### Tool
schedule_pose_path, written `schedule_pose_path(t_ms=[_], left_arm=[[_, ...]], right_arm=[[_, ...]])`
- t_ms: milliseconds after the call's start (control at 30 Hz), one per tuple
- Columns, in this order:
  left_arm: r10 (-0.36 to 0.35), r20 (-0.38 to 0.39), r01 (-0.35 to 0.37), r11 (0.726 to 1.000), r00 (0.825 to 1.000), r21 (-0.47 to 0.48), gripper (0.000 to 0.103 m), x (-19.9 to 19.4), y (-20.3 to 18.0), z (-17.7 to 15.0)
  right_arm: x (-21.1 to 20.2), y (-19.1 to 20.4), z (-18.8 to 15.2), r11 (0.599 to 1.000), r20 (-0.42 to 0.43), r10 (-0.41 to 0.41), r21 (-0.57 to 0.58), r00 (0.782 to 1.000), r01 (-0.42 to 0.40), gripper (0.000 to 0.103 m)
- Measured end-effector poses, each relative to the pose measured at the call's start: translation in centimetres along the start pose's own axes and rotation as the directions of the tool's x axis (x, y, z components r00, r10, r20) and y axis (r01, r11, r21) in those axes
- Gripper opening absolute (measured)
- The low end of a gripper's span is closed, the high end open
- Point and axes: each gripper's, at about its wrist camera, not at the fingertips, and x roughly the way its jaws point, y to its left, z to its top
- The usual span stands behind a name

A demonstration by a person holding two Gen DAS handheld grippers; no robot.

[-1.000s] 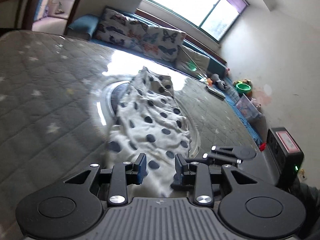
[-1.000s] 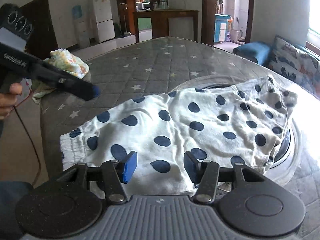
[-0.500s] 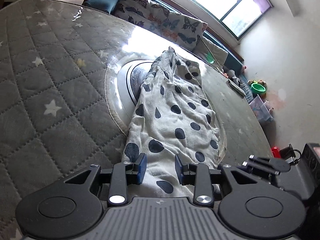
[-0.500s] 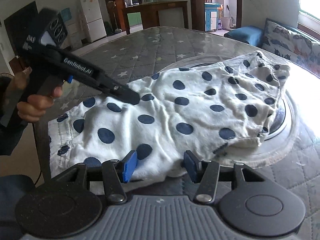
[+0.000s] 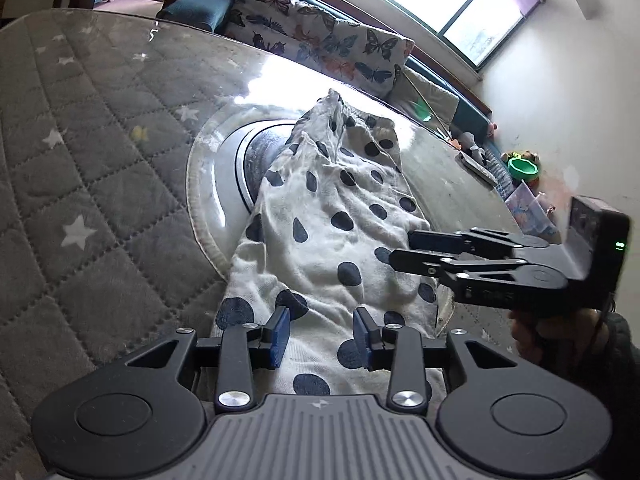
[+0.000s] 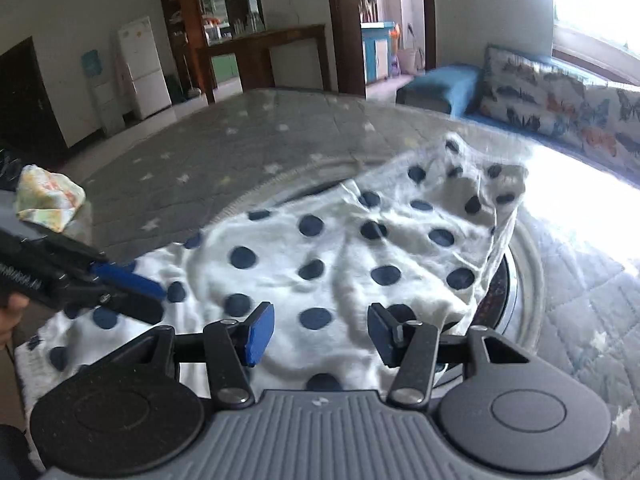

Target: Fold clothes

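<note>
We hold the left tool spread above the near hem of the polka-dot garment, ready to pinch it for a fold. The right tool hangs likewise spread over the garment's side edge. The garment lies flattened on the quilted worktop, partly covering a round glass disc, so its edges stay reachable.

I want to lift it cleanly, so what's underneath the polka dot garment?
The polka dot garment lies partly over a round glass turntable set on the grey quilted star cover. Whatever lies beneath its middle is covered by cloth, so nothing else there can be seen.
</note>
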Motion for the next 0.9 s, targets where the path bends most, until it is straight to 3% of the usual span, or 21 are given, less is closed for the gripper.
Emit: schedule_pose_path(t_ms=[200, 433, 900], left_arm=[[-0.004, 0.005, 0.004, 1.0, 1.0, -0.006, 0.042, -0.3, 0.1, -0.1], [0.05, 0.029, -0.052, 0.995, 0.998, 0.085, 0.046, -0.2, -1.7, -1.0], [0.055, 0.027, -0.058, 0.994, 0.998, 0.097, 0.049, -0.7, -1.8, -0.8]], right_arm=[[0.3, -2.0, 0.7, 0.999, 0.001, -0.045, 0.026, 0.999, 0.045, 0.049], [0.6, -4.1, 1.6, 0.994, 0.001, -0.094, 0.053, 0.996, 0.093, 0.049], [3.4, -7.0, 2.5, 0.988, -0.024, -0.131, 0.082, 0.991, 0.132, 0.049]])
